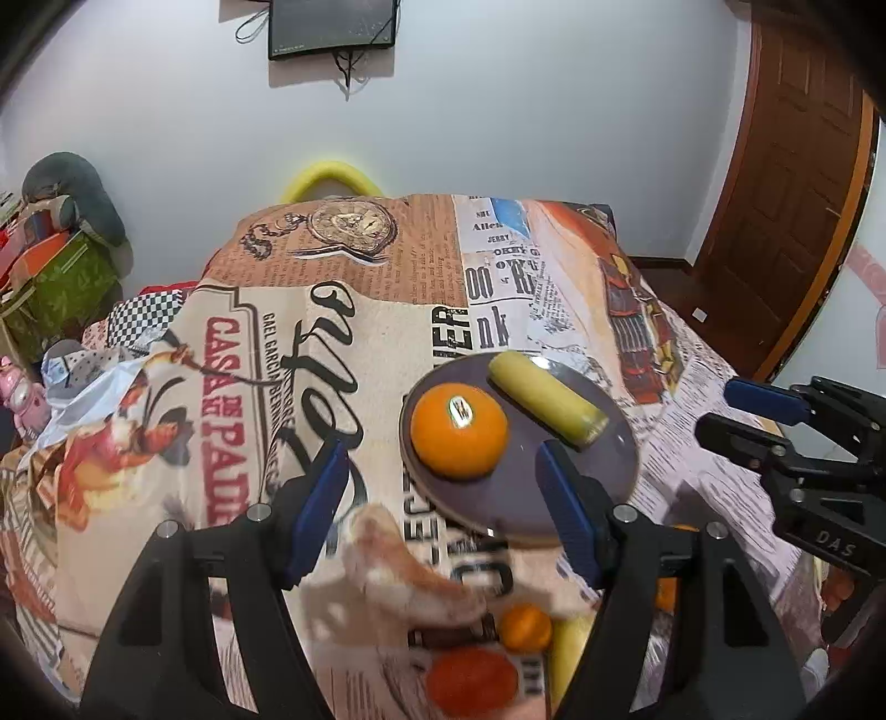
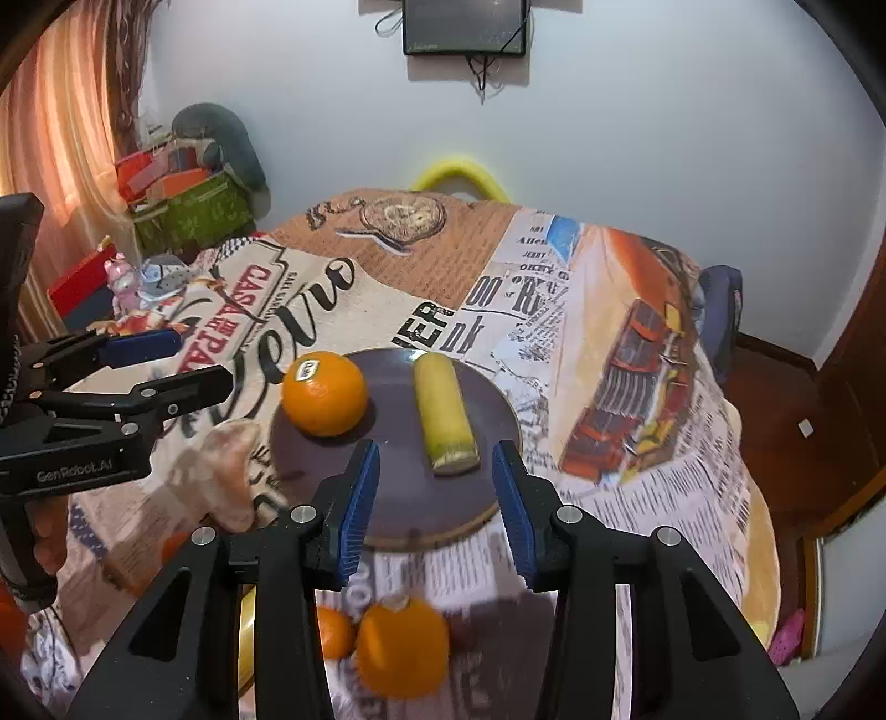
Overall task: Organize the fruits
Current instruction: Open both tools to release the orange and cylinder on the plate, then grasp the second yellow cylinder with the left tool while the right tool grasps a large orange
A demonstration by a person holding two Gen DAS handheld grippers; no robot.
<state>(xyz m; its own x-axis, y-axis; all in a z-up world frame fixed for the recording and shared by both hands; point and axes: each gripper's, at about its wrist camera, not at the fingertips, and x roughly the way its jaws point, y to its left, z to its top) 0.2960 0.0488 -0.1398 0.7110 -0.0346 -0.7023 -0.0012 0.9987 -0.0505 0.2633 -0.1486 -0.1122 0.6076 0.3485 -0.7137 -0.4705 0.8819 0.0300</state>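
On a dark round plate point(image 2: 332, 459) at the middle of the table: one large orange point(image 2: 324, 393) with a small sticker on top, and just right of it a yellow banana-like piece point(image 2: 446, 415) with a cut end facing near. Apart from each other, both resting well inside the rim, apparently already sorted there.

Near the front edge, off the plate: more fruit waiting. Blurred in both views, so only roughly told: a second large orange point(image 2: 401, 648) with a stem nub, a small orange point(image 2: 332, 631) touching its left side, and, in the left wrist view, a reddish-orange fruit point(image 1: 473, 684) and a pale yellow piece point(image 1: 570, 653). Likely the remaining work, about half the fruit not yet plated.

Left of the plate: a pale, blurred beige-pink object point(image 2: 232, 471) lying on the cloth, too smeared to name.

Left gripper point(image 1: 443, 498) hovering above the near-left rim of the plate, blue-padded fingers point(image 1: 321, 504) spread wide, holding nothing. Right gripper point(image 2: 434, 498) hovering over the near edge of the plate, likewise spread and empty, framing the loose oranges below, probably lined up for the next pick.

Underneath everything: a tablecloth point(image 2: 637, 498) printed with newspaper and poster designs. Beyond, a white wall with a dark wall-mounted screen point(image 2: 465, 27), a yellow chair back point(image 2: 457, 169) at the far edge, and a wooden door point(image 1: 797, 194) to the right.
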